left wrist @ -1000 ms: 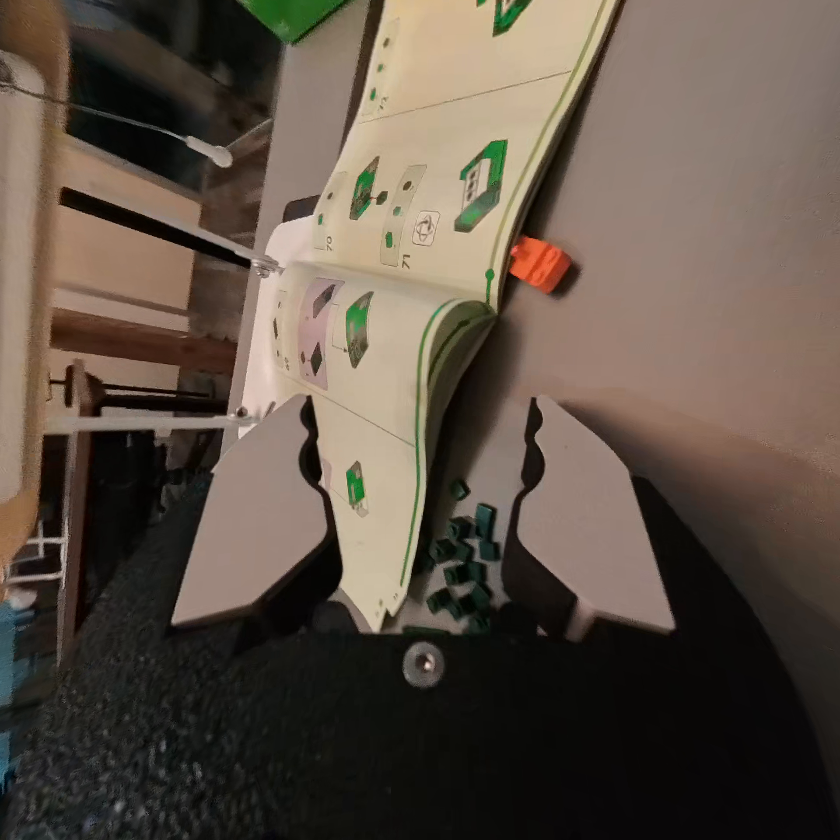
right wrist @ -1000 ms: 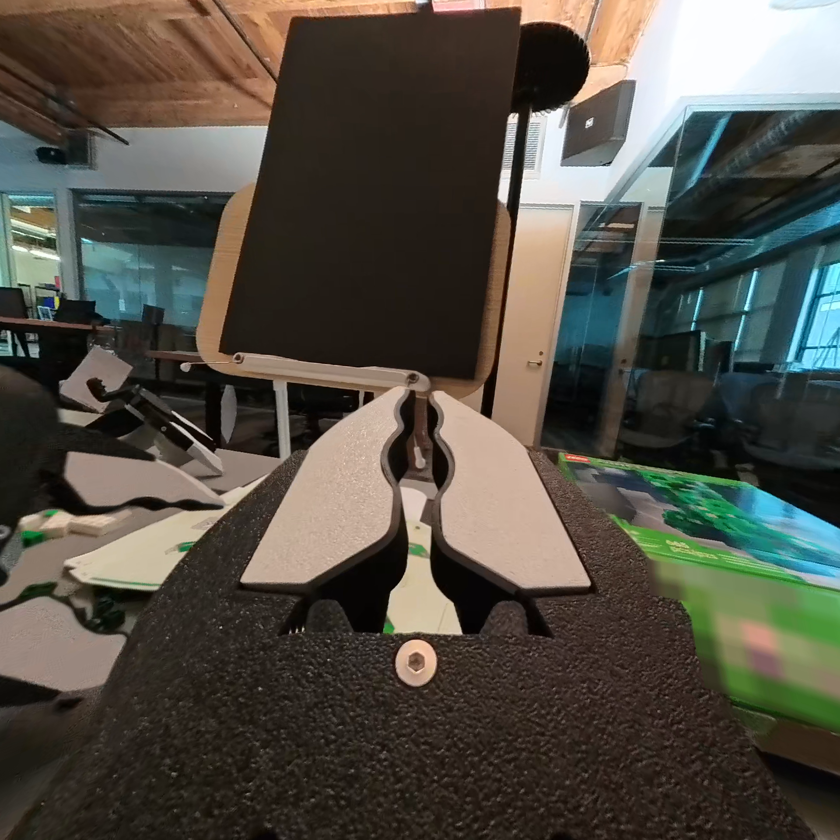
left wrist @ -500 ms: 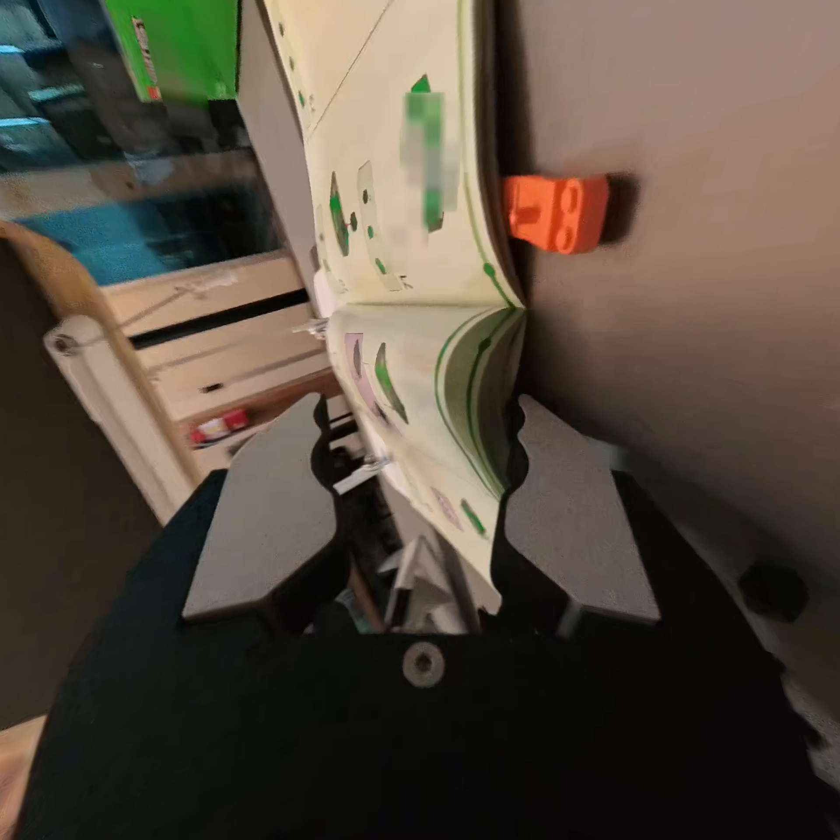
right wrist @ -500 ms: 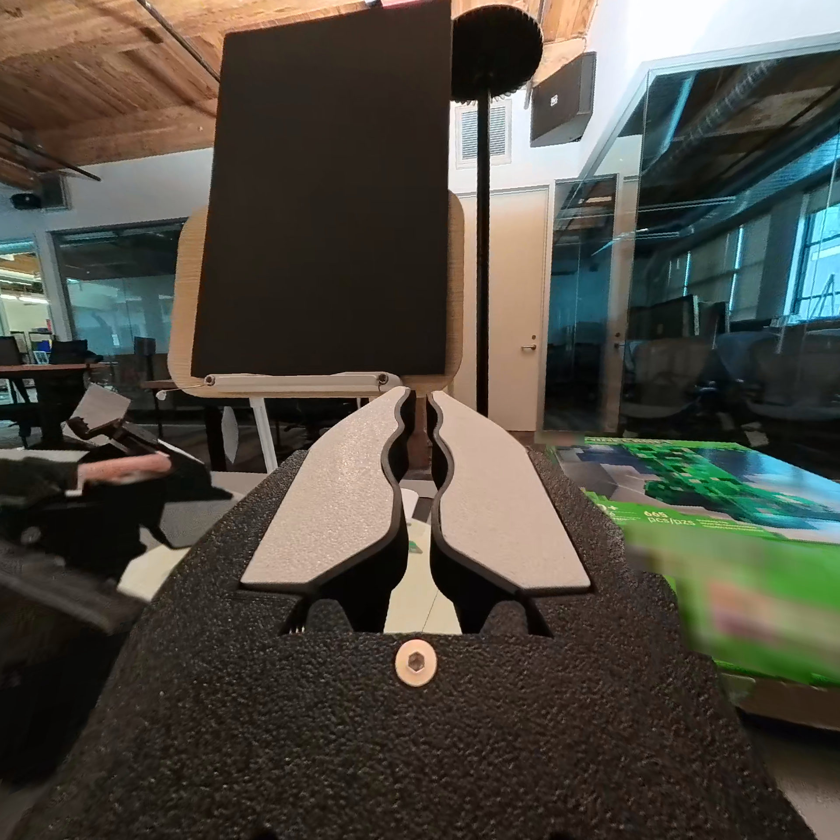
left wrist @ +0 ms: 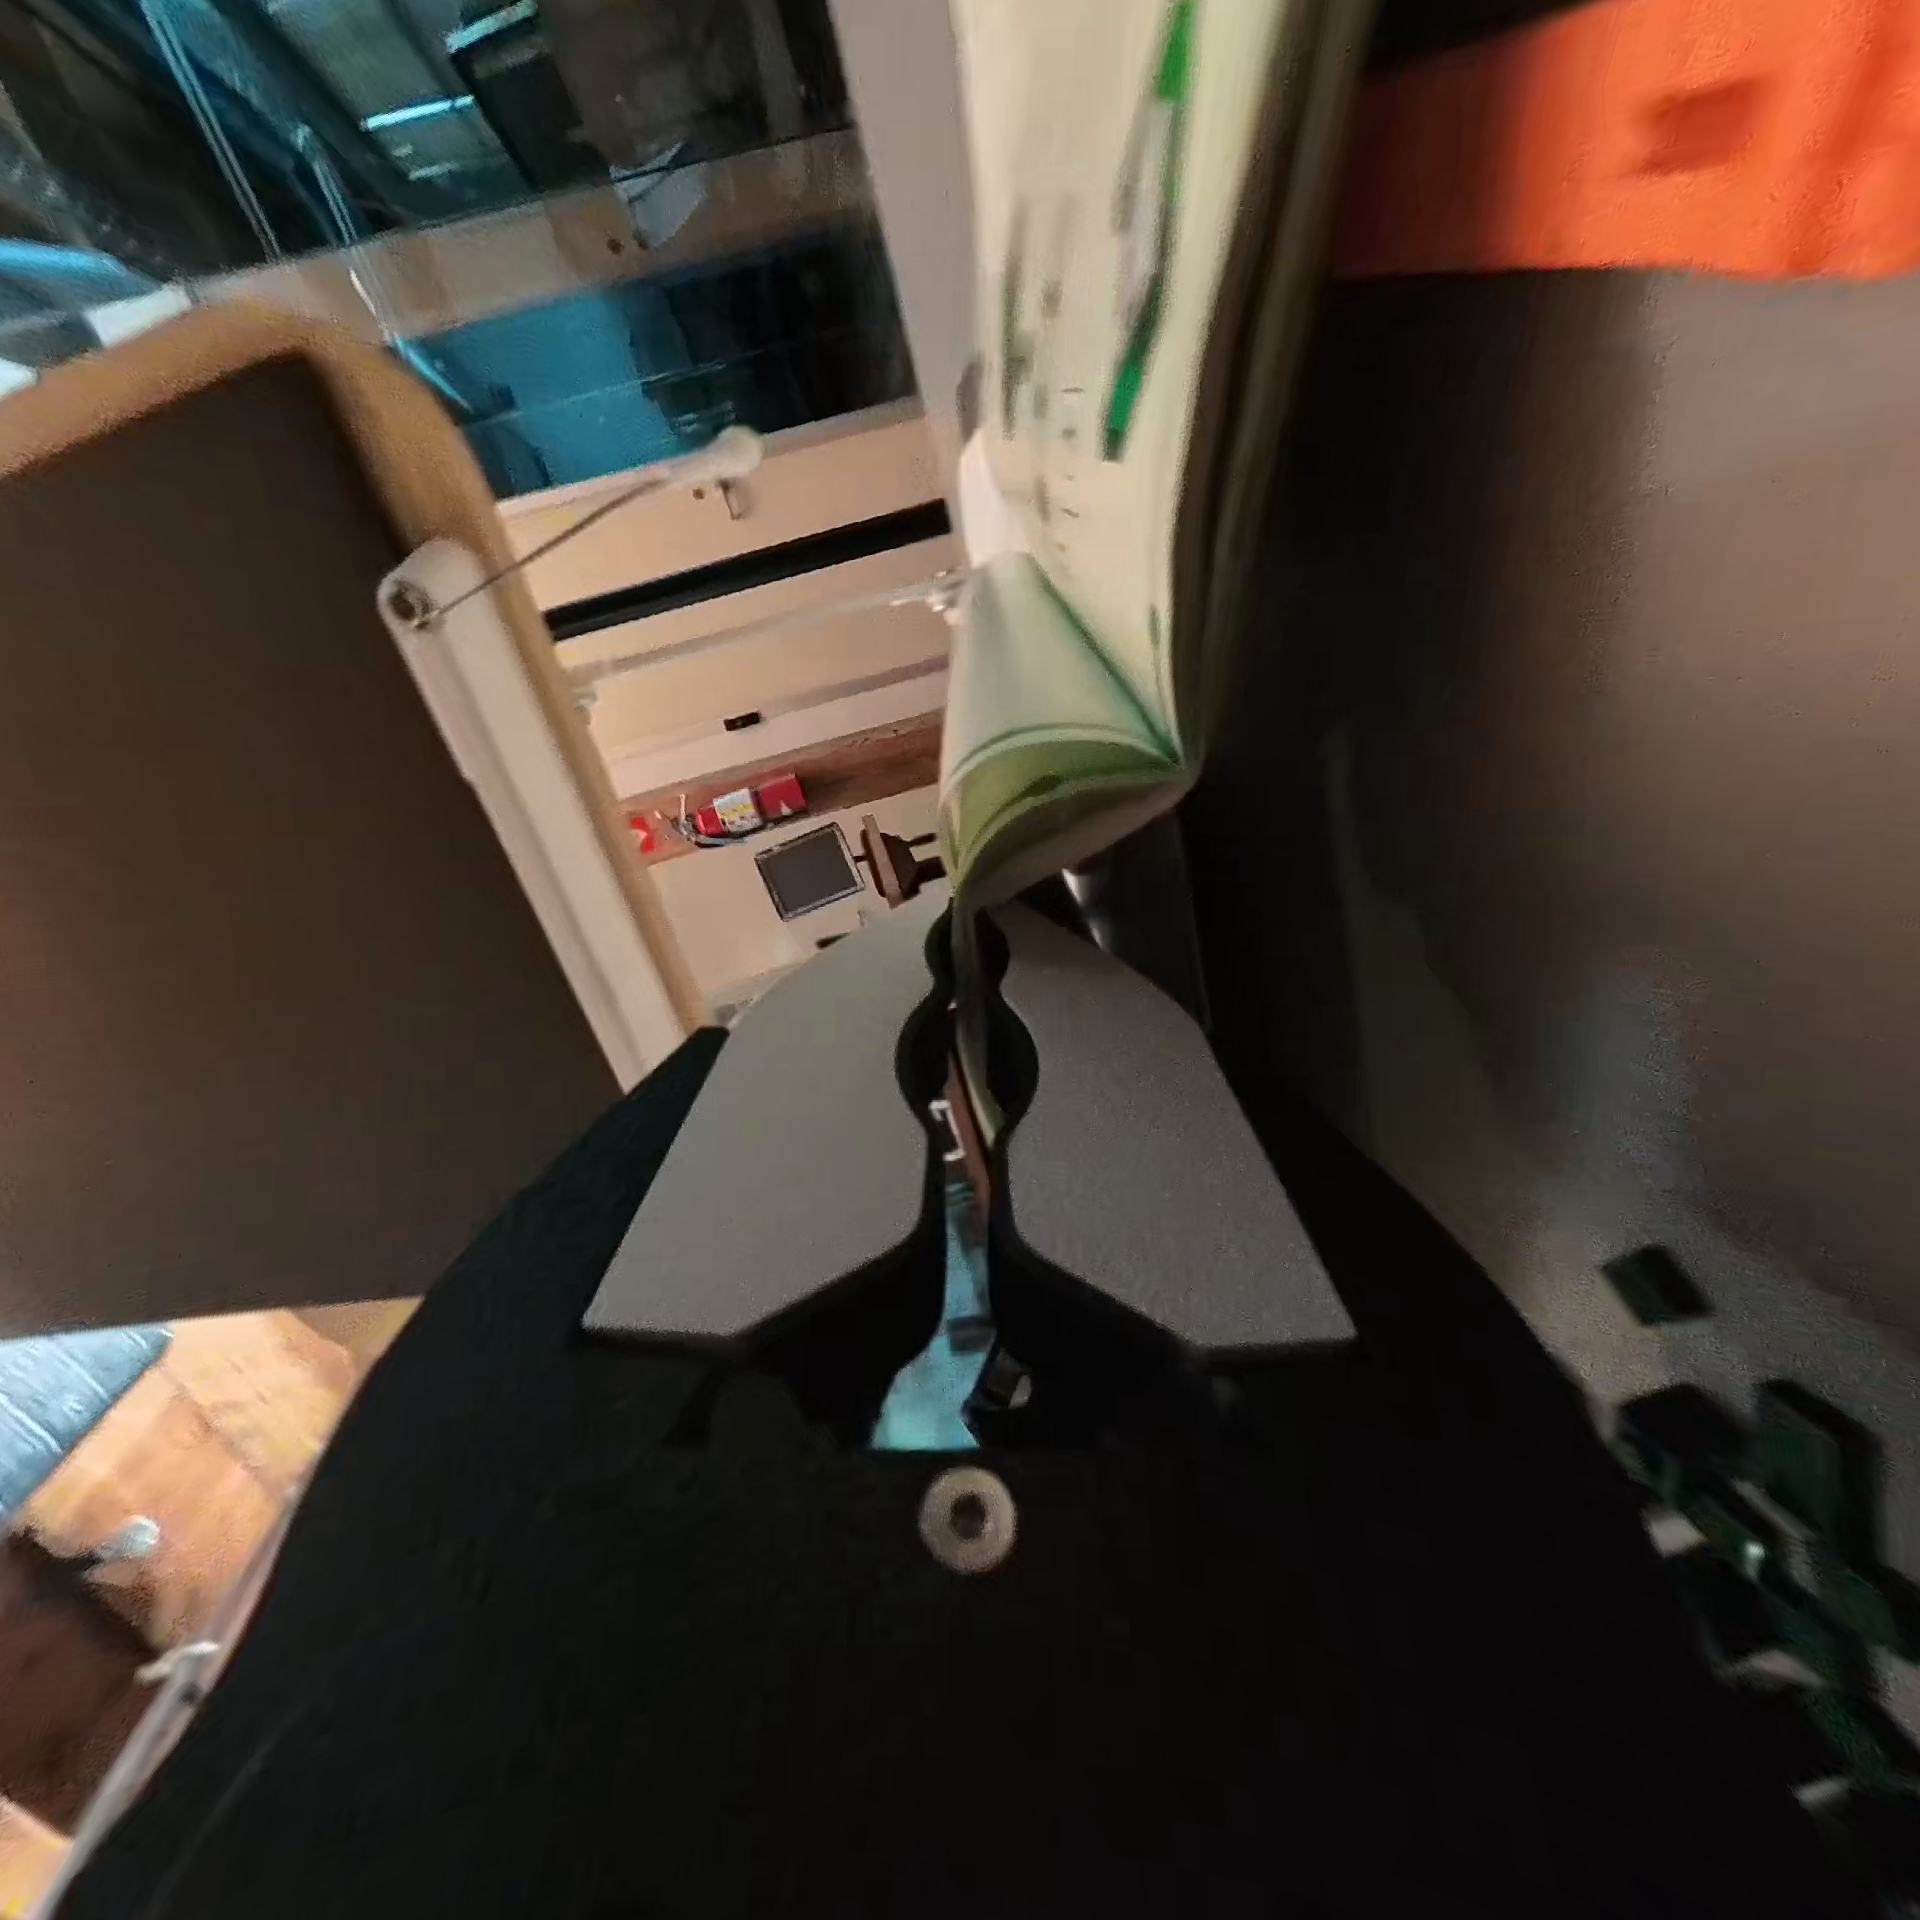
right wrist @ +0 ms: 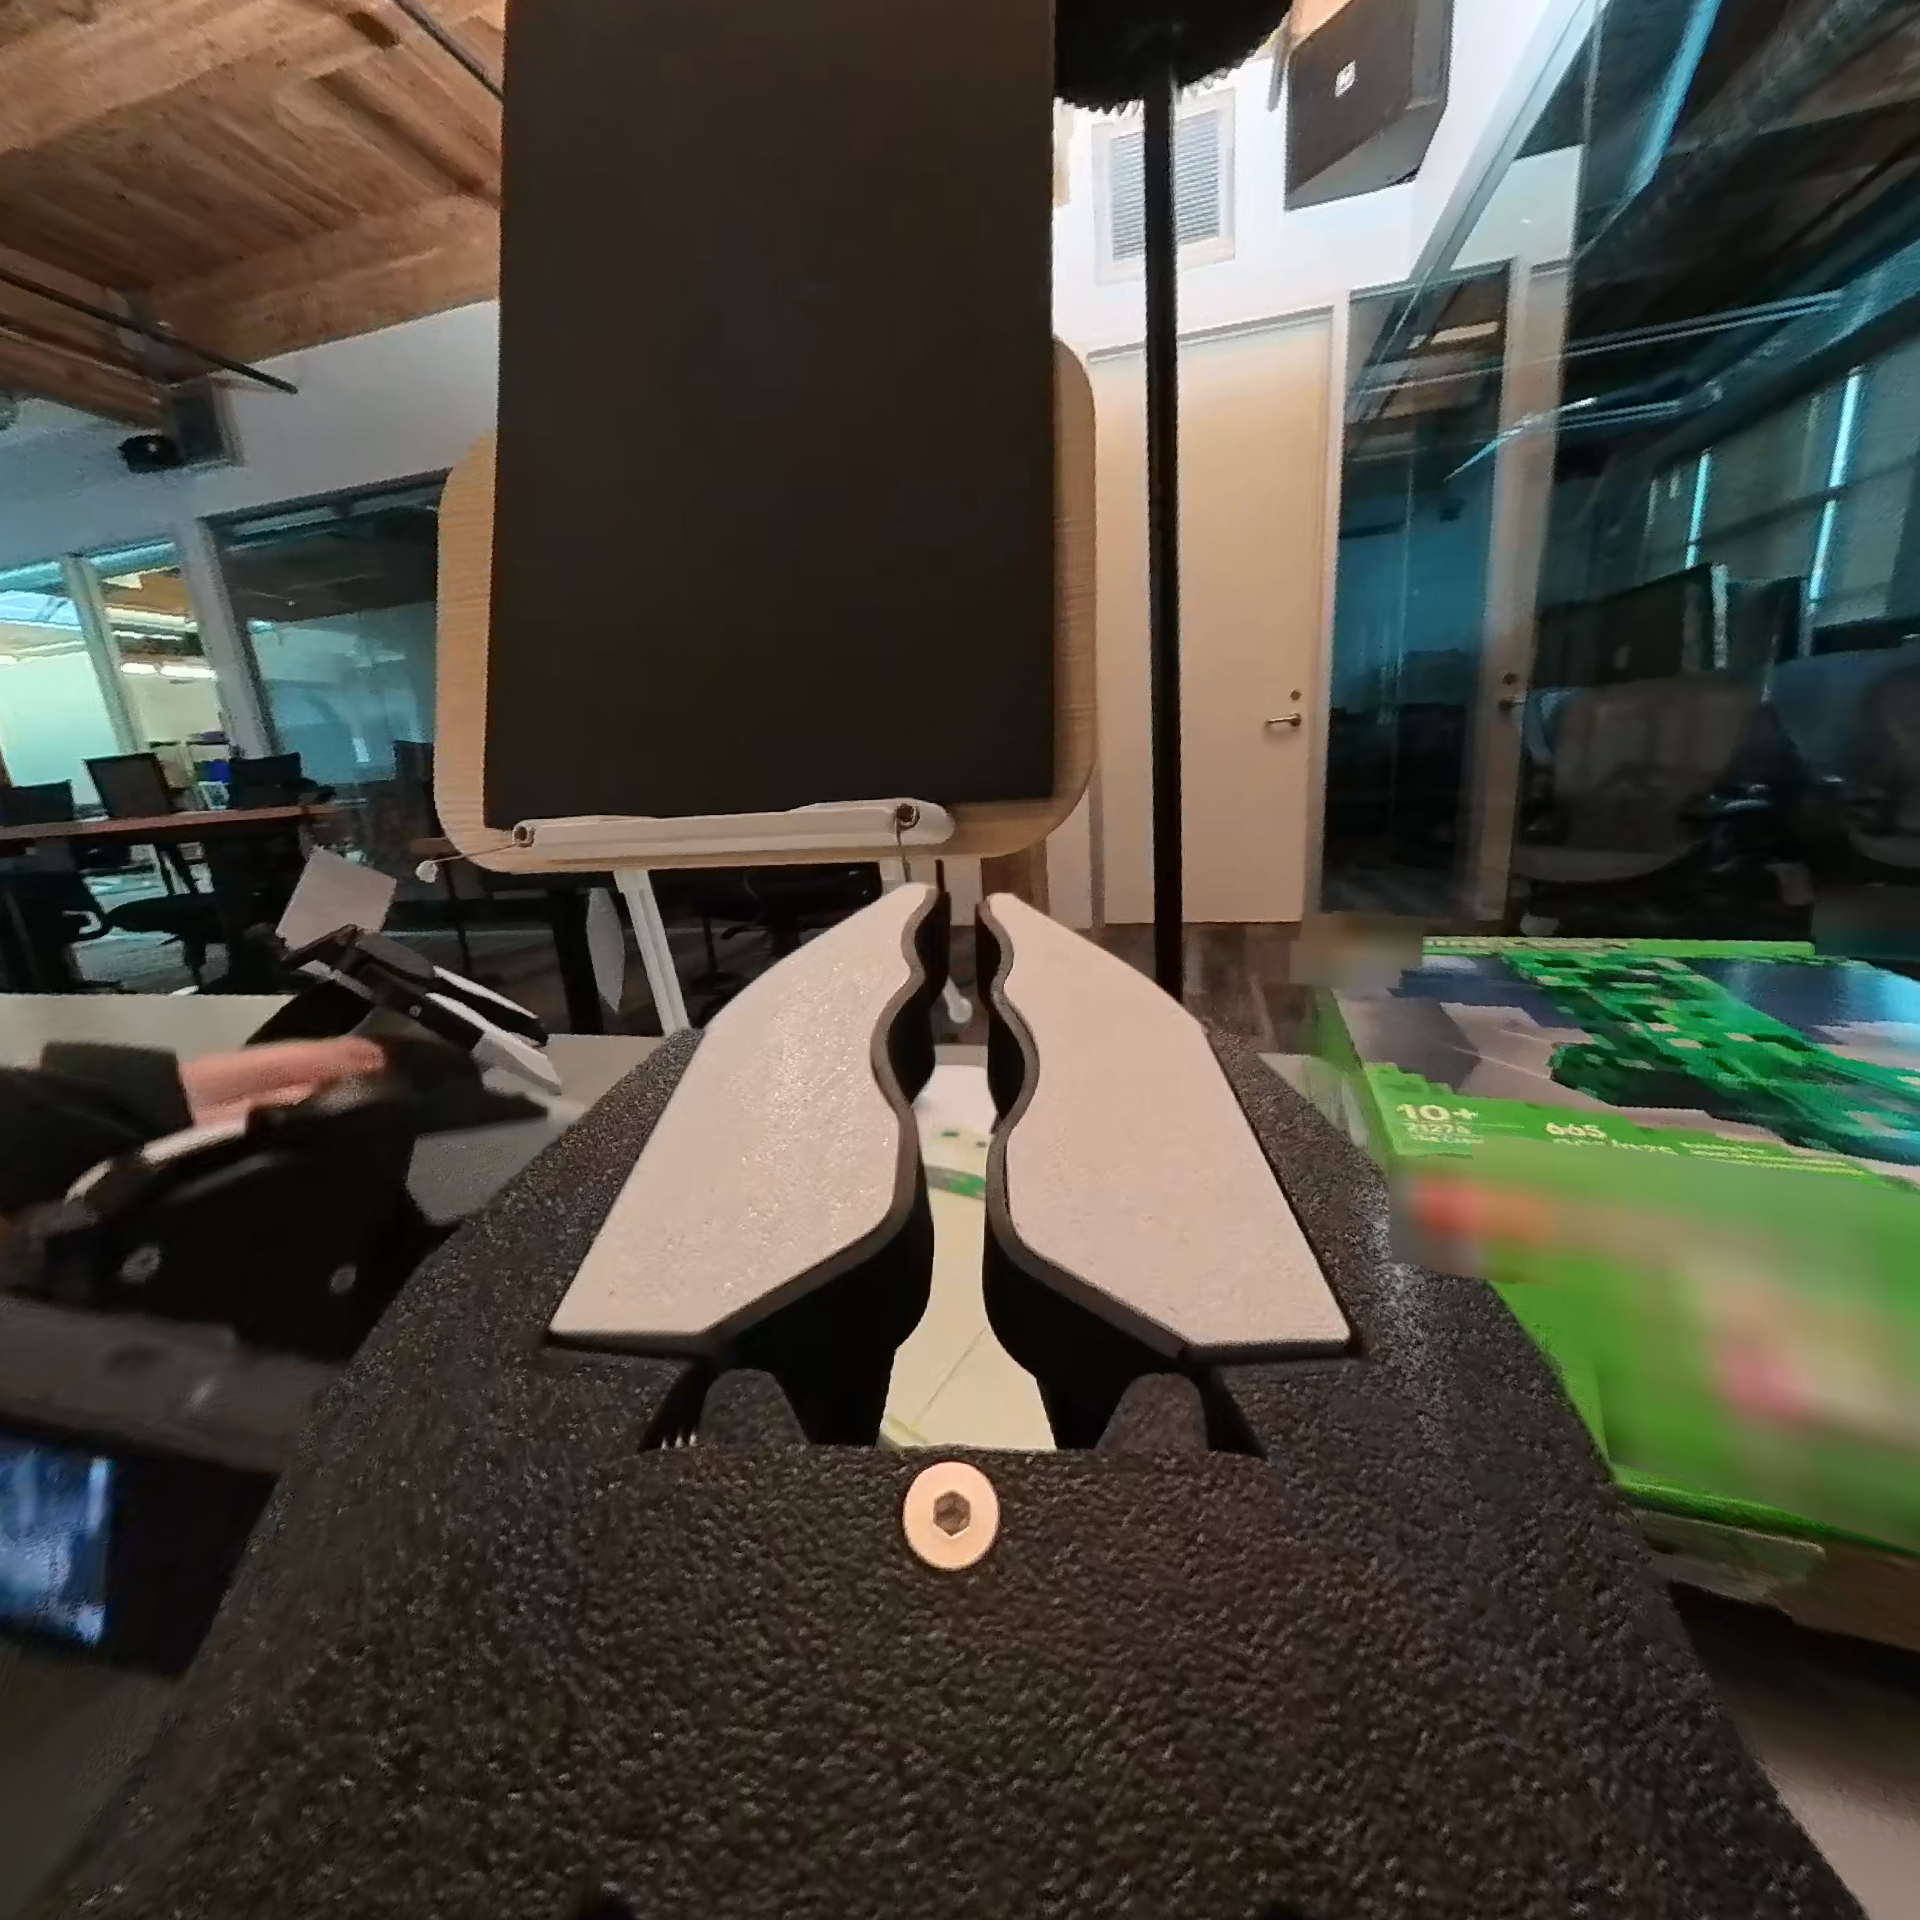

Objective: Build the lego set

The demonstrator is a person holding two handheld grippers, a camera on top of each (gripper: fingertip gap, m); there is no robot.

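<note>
My left gripper (left wrist: 966, 935) is turned on its side and shut on the edge of a page of the open instruction booklet (left wrist: 1081, 520), which lies on the grey table (left wrist: 1610, 727). An orange Lego piece (left wrist: 1621, 156) lies beside the booklet's spine. Several small dark green bricks (left wrist: 1766, 1475) lie by my left gripper's body. My right gripper (right wrist: 961, 904) is shut and empty, held above the table and facing the room. The booklet (right wrist: 951, 1122) shows between its fingers. The left gripper (right wrist: 416, 997) shows at the left of the right wrist view, in a person's hand (right wrist: 281, 1070).
The green Lego box (right wrist: 1662, 1143) stands on the table right of my right gripper. A black panel on a wooden board (right wrist: 769, 416) and a black pole (right wrist: 1164, 520) stand behind the table. Office desks and glass walls lie beyond. Some 20 cm of space lies between my two pairs of fingers.
My left gripper moved forward along the booklet towards the orange piece and closed from open onto a page edge. My right gripper stayed shut and its view swung slightly left.
</note>
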